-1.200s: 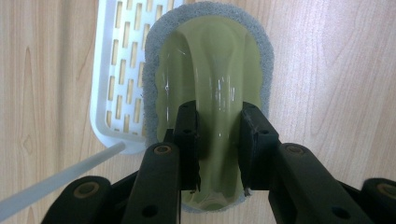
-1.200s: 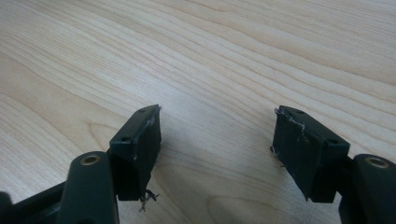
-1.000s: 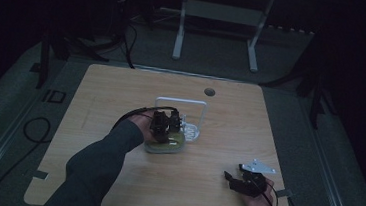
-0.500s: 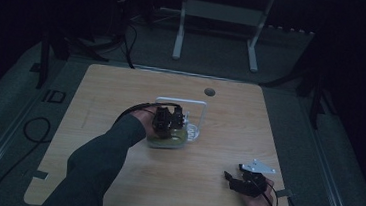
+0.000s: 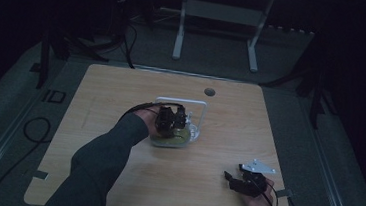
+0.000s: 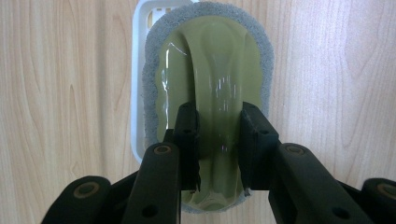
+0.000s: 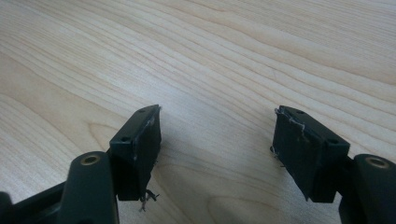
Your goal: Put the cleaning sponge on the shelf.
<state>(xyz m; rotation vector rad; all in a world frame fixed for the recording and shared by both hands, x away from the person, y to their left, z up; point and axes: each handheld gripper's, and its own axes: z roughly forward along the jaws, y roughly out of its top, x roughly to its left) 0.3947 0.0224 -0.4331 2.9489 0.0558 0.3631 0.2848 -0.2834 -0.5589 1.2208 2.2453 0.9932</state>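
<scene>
Gripping the raised, glossy olive-green handle of a scrubbing sponge (image 6: 210,107), the left tool (image 6: 217,140) has its two black jaws pressed against either side of the smooth plastic ridge. The sponge is an elongated oval: a hard, shiny green top with a rounded spine running its length, edged all round by a coarse grey foam pad with a slightly wavy rim. It sits partly over a white plastic tray (image 6: 138,88) with rounded corners and small slots at its far end, which shows along one side of the sponge. In the high view the sponge (image 5: 172,137) lies near the middle of the pale wood-grain bench (image 5: 121,92), against a white wire-like frame (image 5: 193,104), with the left tool (image 5: 169,121) on top of it and a dark sleeve (image 5: 100,161) reaching in from below. The right tool (image 5: 245,181) rests well apart near the bench's near right corner, under its grey three-cornered plate. In its own view the right tool (image 7: 217,140) stands wide, holding nothing, its matt black pads (image 7: 144,144) frayed at the edges above bare laminate.
</scene>
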